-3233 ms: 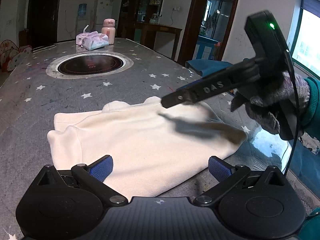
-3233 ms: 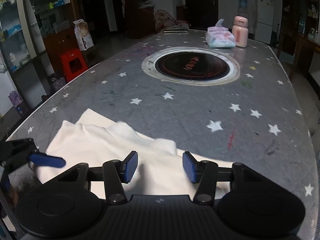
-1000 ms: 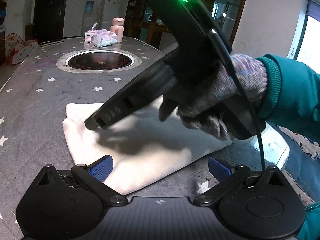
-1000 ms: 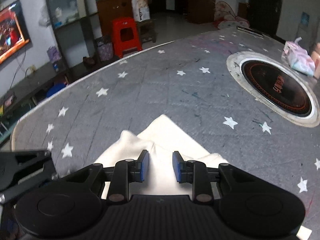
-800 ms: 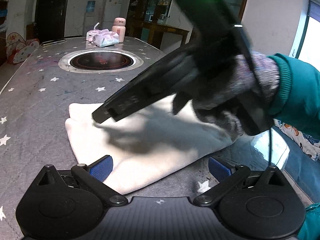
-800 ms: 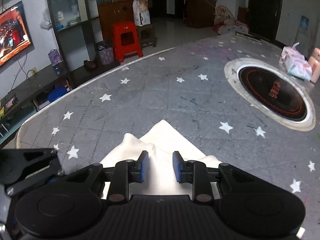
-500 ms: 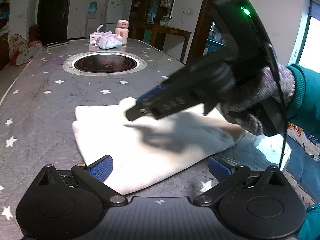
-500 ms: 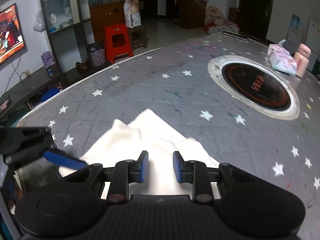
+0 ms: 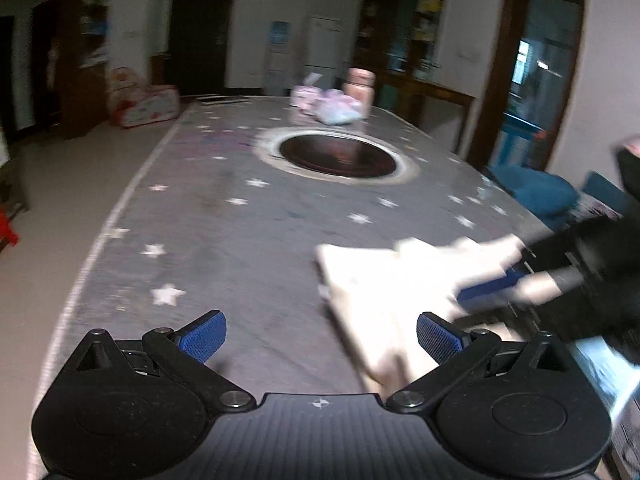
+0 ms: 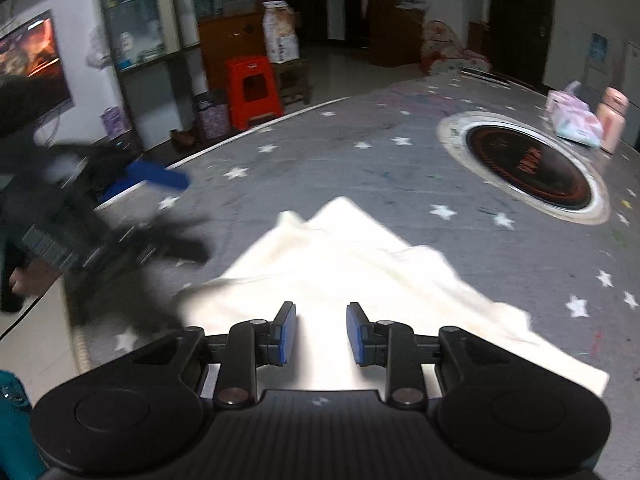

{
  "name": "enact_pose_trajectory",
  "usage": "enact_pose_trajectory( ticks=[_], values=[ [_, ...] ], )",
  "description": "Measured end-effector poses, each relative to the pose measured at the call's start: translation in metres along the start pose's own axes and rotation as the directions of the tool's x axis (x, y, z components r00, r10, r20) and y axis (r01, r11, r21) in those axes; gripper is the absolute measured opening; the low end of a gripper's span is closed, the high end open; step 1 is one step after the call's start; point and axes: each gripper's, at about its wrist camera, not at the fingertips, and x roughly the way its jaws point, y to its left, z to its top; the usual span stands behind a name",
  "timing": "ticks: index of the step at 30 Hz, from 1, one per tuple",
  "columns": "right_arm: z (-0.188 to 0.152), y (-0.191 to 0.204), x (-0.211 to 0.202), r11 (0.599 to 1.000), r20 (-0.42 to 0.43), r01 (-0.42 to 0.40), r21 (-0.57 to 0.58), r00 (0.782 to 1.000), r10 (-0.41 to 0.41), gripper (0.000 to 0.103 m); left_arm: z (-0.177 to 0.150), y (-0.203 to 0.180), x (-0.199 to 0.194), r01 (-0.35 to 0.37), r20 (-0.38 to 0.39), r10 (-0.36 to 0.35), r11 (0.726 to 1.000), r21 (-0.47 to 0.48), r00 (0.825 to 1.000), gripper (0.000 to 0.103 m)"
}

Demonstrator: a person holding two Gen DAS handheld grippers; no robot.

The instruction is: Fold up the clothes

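Your left gripper (image 9: 320, 338) is wide open, empty; your right gripper (image 10: 321, 334), half-open, hovers over the cream sweater (image 10: 360, 272). Only the right view shows the red stool (image 10: 253, 90).

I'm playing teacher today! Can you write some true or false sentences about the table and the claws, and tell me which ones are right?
1. The left claw is wide open and holds nothing. True.
2. The cream cloth hangs in the air. False: it lies on the starry table.
3. A pink bottle stands beyond the round black burner. True.
4. The right claw is squeezed shut. False: a gap shows between its blue pads.
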Motion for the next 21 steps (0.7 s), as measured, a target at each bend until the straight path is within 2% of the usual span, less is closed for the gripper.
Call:
enact_pose_trajectory(
  ticks=[2, 7, 10, 17, 21],
  values=[
    [-0.003, 0.014, 0.002, 0.999, 0.001, -0.021, -0.025, 1.000, 0.021, 0.027, 0.004, 0.008, 0.002, -0.027, 0.000, 0.027, 0.999, -0.023, 1.000, 0.103],
    [-0.005, 0.041, 0.008, 0.995, 0.021, -0.029, -0.090, 0.999, 0.031, 0.027, 0.006, 0.008, 0.014, -0.044, -0.040, 0.042, 0.997, -0.060, 0.998, 0.103],
    [-0.011, 0.052, 0.018, 0.994, 0.024, -0.003, -0.113, 1.000, 0.006, 0.027, 0.007, 0.003, 0.022, -0.042, -0.060, 0.038, 0.997, -0.070, 0.997, 0.103],
    [-0.014, 0.050, -0.014, 0.994, 0.073, 0.005, -0.111, 0.997, 0.003, 0.027, 0.008, -0.008, 0.027, -0.042, -0.076, 0.037, 0.997, -0.062, 0.996, 0.103],
    [-0.029, 0.041, -0.026, 0.997, 0.043, 0.030, -0.074, 0.999, -0.027, 0.027, 0.008, -0.013, 0.032, -0.044, -0.088, 0.038, 0.997, -0.064, 0.995, 0.103]
  ],
)
